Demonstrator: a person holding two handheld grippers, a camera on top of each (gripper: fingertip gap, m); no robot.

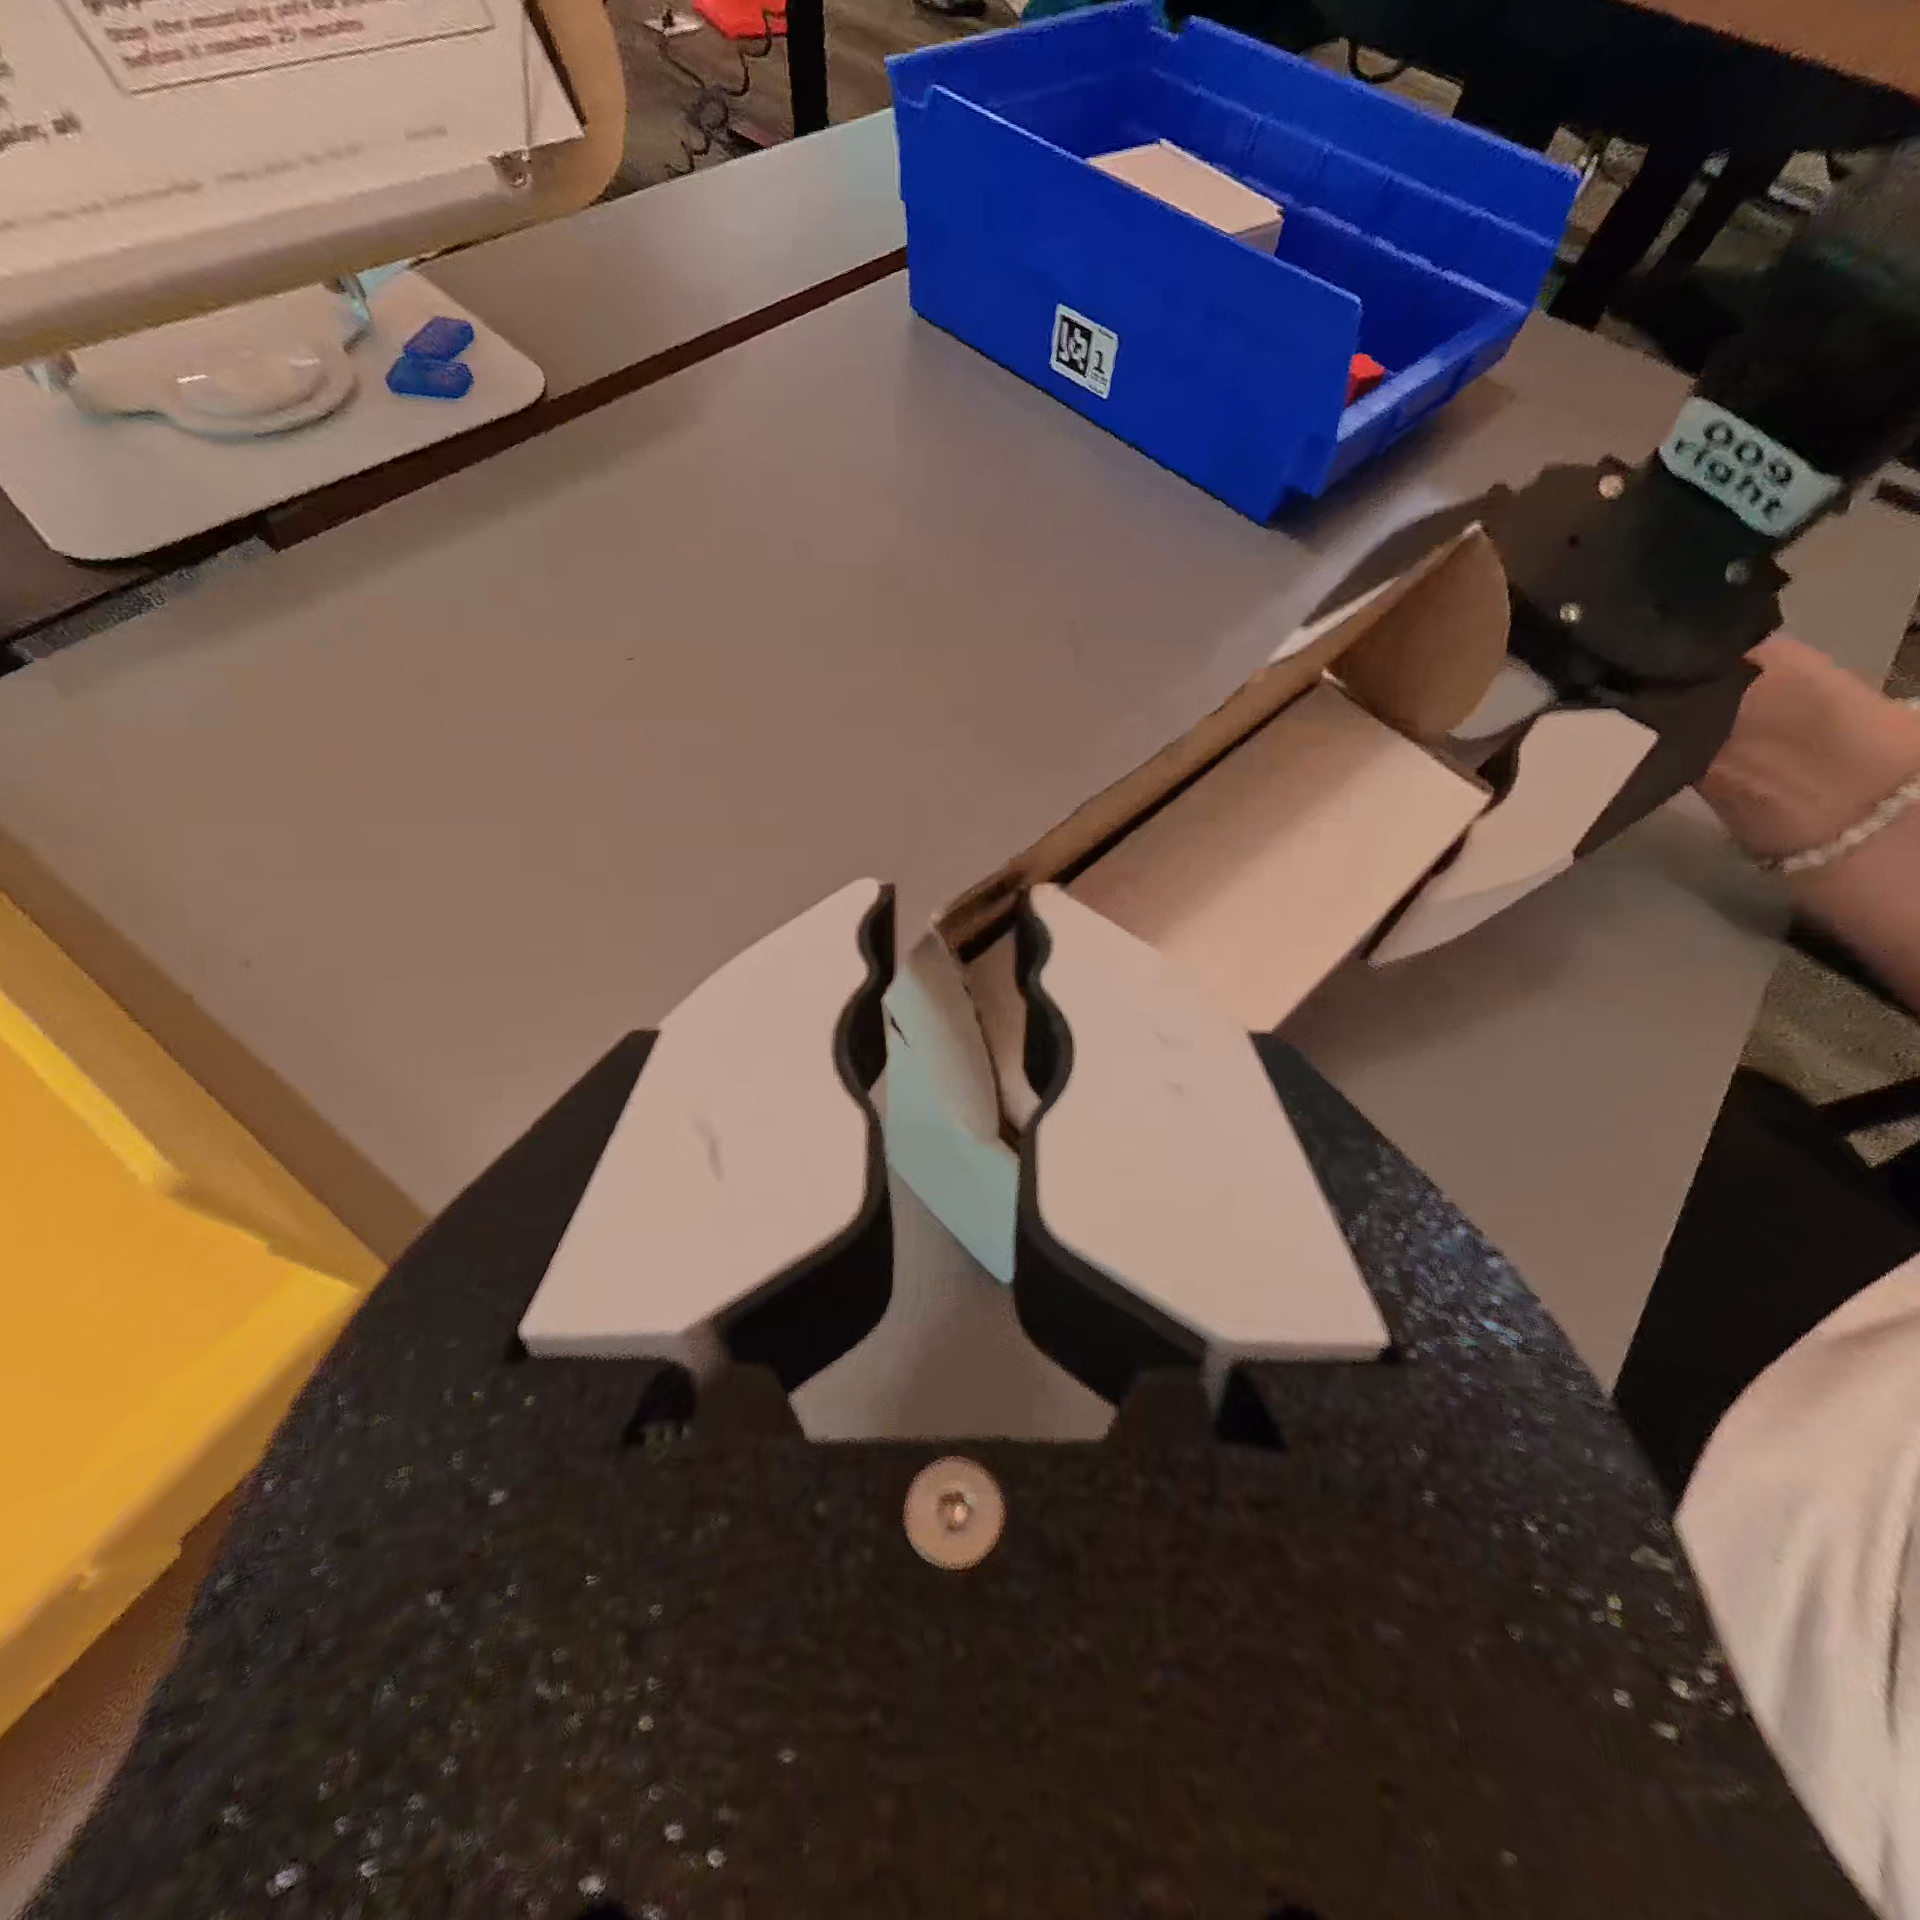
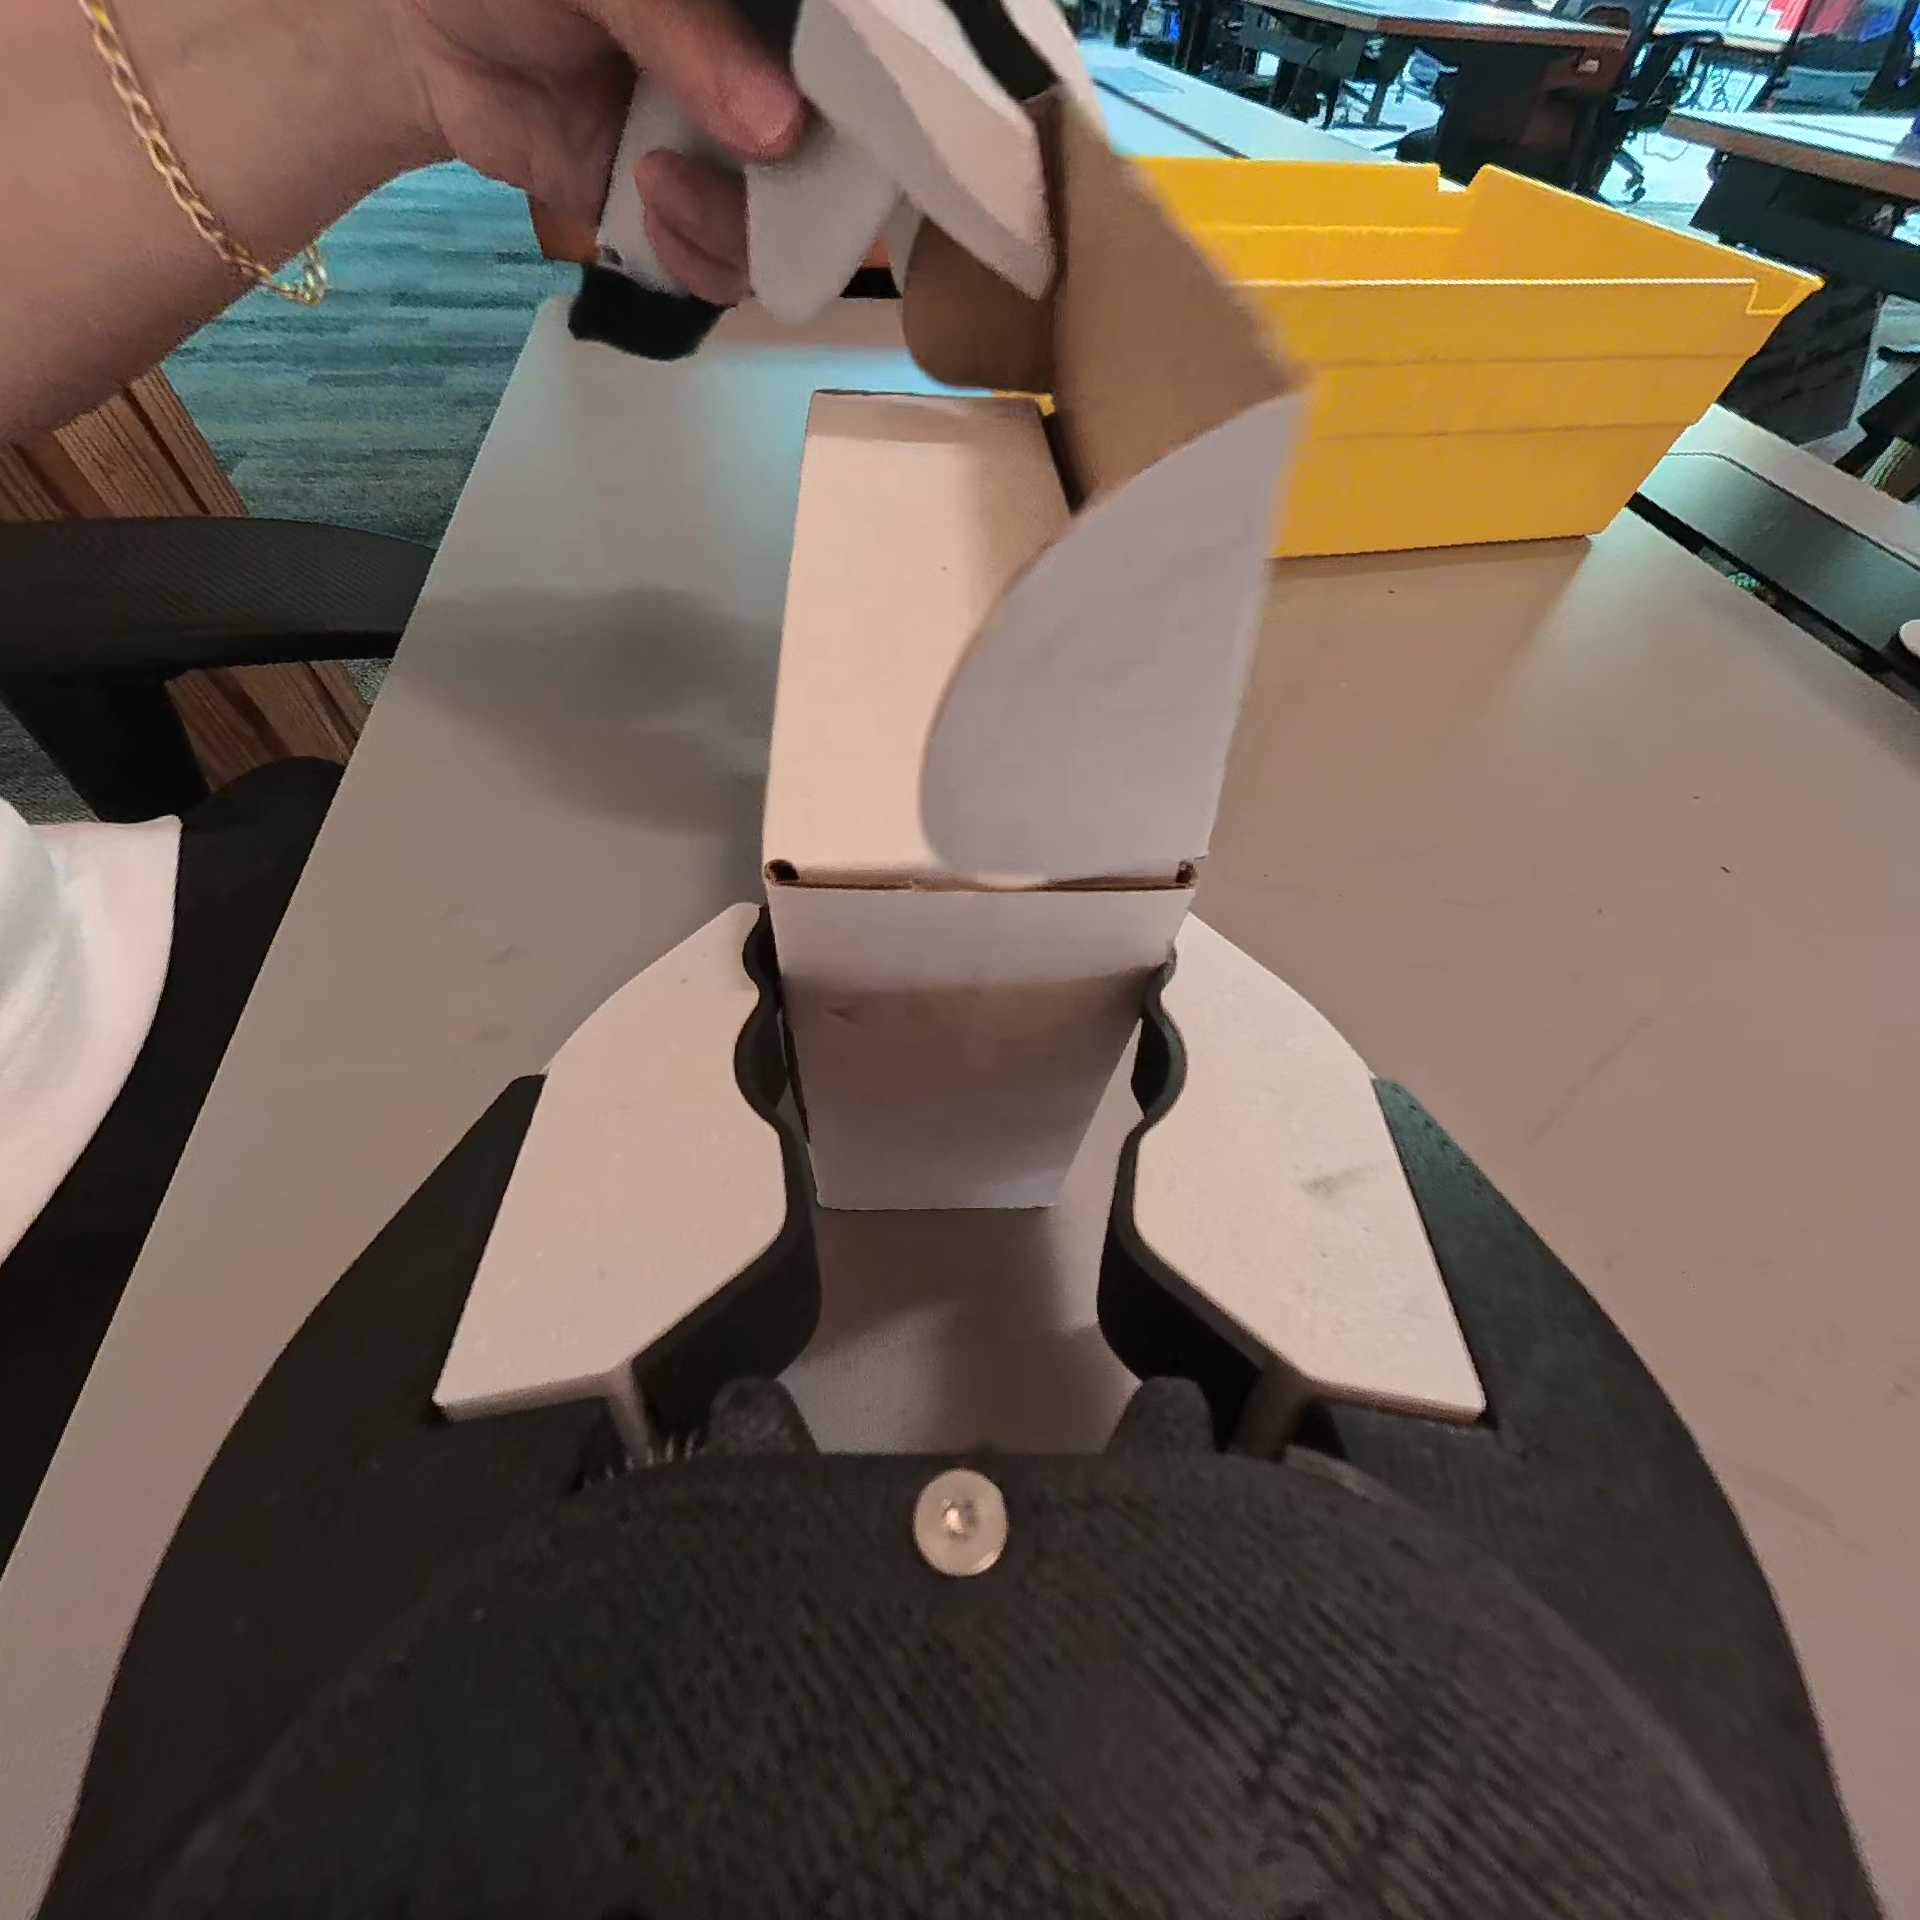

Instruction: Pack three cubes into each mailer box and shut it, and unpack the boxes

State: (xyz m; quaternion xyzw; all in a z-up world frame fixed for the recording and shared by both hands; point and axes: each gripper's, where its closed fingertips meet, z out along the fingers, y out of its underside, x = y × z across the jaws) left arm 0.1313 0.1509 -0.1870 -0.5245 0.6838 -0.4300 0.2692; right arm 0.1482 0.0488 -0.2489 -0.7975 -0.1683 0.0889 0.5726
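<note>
Cardboard mailer box (image 2: 914, 665) near desk's (image 1: 623, 727) front edge: light, creasable. Right gripper (image 2: 961, 1049) clamps its end walls; left gripper (image 1: 956, 997) pinches lid flap (image 1: 940, 1049). Grip folds, not panels.

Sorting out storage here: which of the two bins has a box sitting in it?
The blue bin at the table's far side: a white box sits inside it. The yellow bin shows no box in it.

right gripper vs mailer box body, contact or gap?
Touching. In the right wrist view both fingers of the right gripper press the sides of the mailer box end, with no gap showing on either side.
</note>
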